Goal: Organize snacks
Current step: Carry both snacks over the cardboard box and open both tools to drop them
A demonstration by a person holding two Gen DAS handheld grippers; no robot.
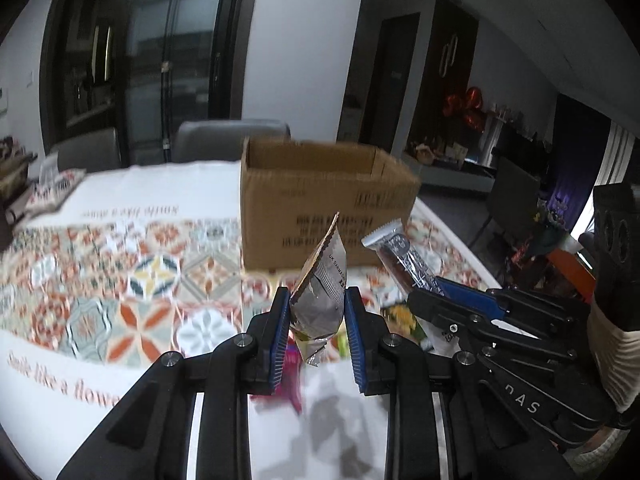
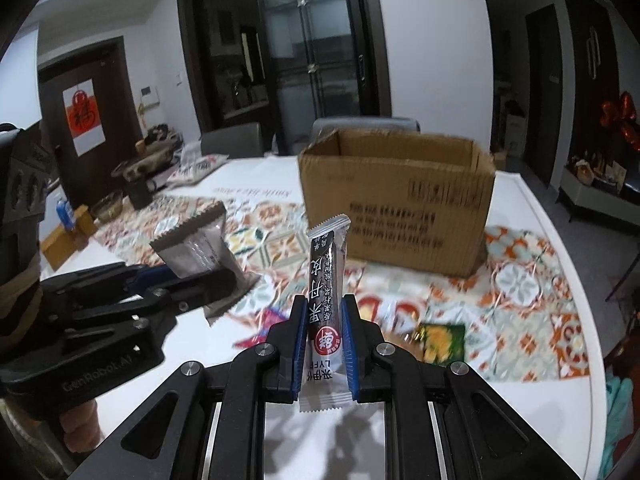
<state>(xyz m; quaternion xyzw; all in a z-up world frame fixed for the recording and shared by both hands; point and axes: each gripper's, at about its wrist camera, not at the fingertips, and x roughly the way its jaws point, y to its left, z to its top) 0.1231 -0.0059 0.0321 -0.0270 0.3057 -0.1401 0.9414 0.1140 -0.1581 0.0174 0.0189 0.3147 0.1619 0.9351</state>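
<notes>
My left gripper (image 1: 317, 304) is shut on a crumpled silver snack pouch (image 1: 320, 292), held upright above the table; it also shows in the right wrist view (image 2: 200, 248). My right gripper (image 2: 323, 320) is shut on a long dark snack bar (image 2: 326, 296) with a red logo, held upright; the bar also shows in the left wrist view (image 1: 404, 260). An open cardboard box (image 1: 320, 200) stands on the table beyond both grippers, and in the right wrist view (image 2: 396, 200) too. The grippers are side by side, in front of the box.
Loose snacks lie on the patterned tablecloth (image 2: 520, 300): a green and yellow packet (image 2: 442, 340) and a pink wrapper (image 1: 292, 364) under the grippers. Grey chairs (image 1: 228, 140) stand behind the table. Clutter sits at the table's far left (image 2: 140, 168).
</notes>
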